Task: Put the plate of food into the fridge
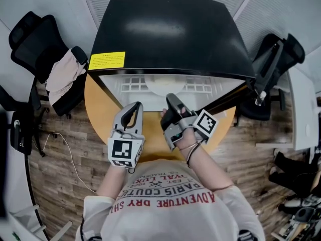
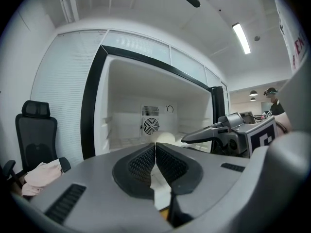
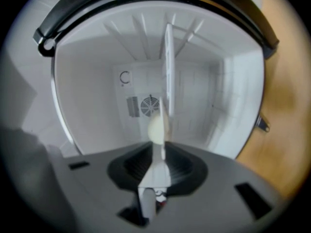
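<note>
Now holding the left gripper (image 2: 155, 145) with jaws pressed together on nothing, and the right gripper (image 3: 161, 147) just beside it, rolled onto its side, jaws likewise closed and empty. Pointing both into the open fridge (image 1: 165, 34) straight ahead. Seeing the plate of food (image 1: 160, 86) beyond the tips, resting on the white wire shelf (image 1: 130, 87), clear of both grippers, with a round fan grille (image 2: 150, 125) on the back wall behind it.
</note>
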`<state>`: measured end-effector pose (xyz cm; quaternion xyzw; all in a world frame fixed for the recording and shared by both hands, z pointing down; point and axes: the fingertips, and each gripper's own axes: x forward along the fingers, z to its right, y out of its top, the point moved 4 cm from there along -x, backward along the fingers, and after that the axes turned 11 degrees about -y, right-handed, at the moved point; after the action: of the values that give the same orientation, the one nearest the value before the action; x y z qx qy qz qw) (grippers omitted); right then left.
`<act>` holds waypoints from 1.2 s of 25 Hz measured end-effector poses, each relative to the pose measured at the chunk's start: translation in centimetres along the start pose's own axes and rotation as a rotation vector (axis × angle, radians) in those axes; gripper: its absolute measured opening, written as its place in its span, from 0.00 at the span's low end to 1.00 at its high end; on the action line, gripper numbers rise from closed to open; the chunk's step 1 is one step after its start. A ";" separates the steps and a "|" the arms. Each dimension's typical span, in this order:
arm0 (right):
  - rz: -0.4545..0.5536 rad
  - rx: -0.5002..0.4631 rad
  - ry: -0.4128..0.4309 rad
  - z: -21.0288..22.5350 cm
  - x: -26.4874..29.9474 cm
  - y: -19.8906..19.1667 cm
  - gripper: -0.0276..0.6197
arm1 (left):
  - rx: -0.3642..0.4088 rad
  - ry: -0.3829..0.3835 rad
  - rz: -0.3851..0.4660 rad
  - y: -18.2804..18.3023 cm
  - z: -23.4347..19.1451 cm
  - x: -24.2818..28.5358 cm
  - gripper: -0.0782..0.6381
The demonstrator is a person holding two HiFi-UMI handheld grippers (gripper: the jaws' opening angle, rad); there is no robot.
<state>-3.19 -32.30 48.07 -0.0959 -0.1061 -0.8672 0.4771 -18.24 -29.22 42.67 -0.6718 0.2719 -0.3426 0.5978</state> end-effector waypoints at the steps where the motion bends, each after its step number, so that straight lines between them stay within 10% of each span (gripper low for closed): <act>1: -0.003 0.003 0.000 0.1 -0.3 -0.2 0.17 | 0.003 -0.004 0.001 0.1 0.2 0.0 0.15; 13: -0.080 -0.191 -0.025 1.0 -3.6 -2.6 0.10 | 0.007 -0.028 0.003 0.1 2.4 -0.2 0.15; 19: -0.040 -0.559 -0.102 0.1 -5.5 -2.9 0.09 | 0.013 -0.042 -0.005 0.1 3.5 0.1 0.15; 26: 0.176 -1.363 -0.173 -1.9 -5.9 -1.6 0.09 | 0.023 -0.042 -0.005 0.3 4.0 0.3 0.15; 30: 0.230 -1.553 -0.205 -2.6 -6.1 -1.4 0.09 | 0.042 -0.027 -0.015 0.2 4.0 0.3 0.15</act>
<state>-1.37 -27.40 43.80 -0.4911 0.4964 -0.6254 0.3481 -14.95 -27.01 42.26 -0.6657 0.2515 -0.3437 0.6127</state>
